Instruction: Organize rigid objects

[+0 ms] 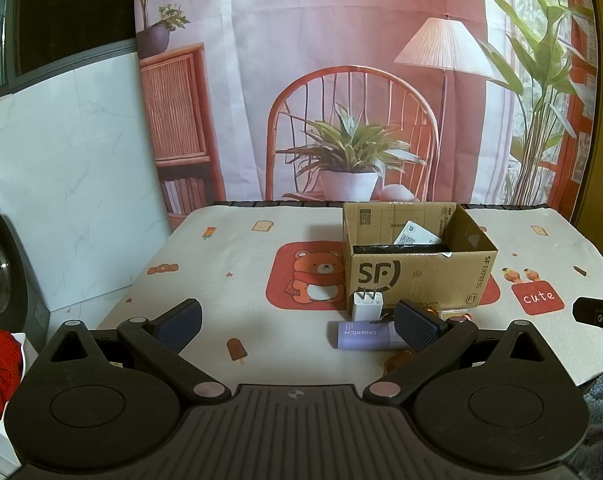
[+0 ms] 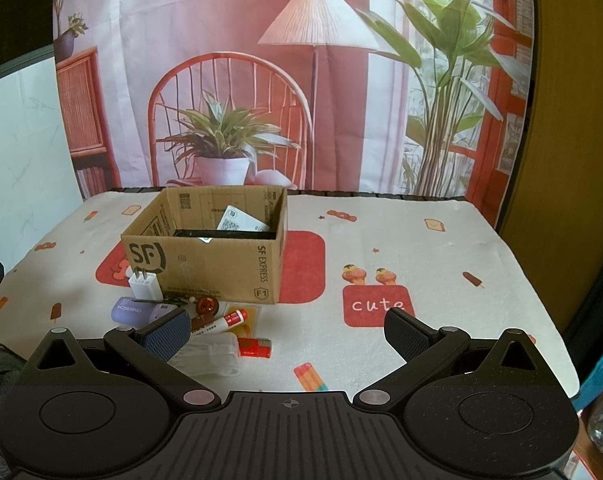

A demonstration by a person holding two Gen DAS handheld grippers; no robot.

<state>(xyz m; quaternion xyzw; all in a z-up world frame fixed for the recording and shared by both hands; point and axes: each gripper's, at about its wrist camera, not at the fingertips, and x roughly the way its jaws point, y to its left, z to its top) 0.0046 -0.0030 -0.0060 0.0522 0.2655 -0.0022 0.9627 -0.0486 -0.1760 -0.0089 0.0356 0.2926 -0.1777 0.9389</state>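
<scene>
A cardboard box [image 1: 417, 268] marked "SF Express" stood open-topped on the table [image 1: 237, 264], whose pale cloth was printed with bears, toast and ice lollies. Inside the box a white card [image 2: 241, 220] with a QR code leaned against the far wall, above something dark that I could not make out.

The loose things lay huddled just before the box's near left corner. A white plug adapter [image 2: 143, 286] stood with its prongs up, touching or nearly touching the box front. Just nearer lay a lilac case [image 2: 135, 311] on its side. To its right were a small round red-brown piece [image 2: 206, 305], a red-and-white tube [image 2: 225, 322] lying across a flat yellow card, a red lighter [image 2: 254, 347] and a clear plastic box [image 2: 211, 356] with something white inside, nearest of all.

The left gripper [image 1: 297, 324] hung low over the near side of the table with its jaws spread wide and nothing between them; its right finger [image 1: 417, 326] covered the right end of the lilac case in the left wrist view, though whether it touched I could not tell. The right gripper [image 2: 287, 334] was likewise spread wide and empty, over bare cloth to the right of the pile, its left finger [image 2: 167, 336] in front of the clear box. A printed backdrop [image 1: 341, 60] of a chair, lamp and plants hung behind the table.
</scene>
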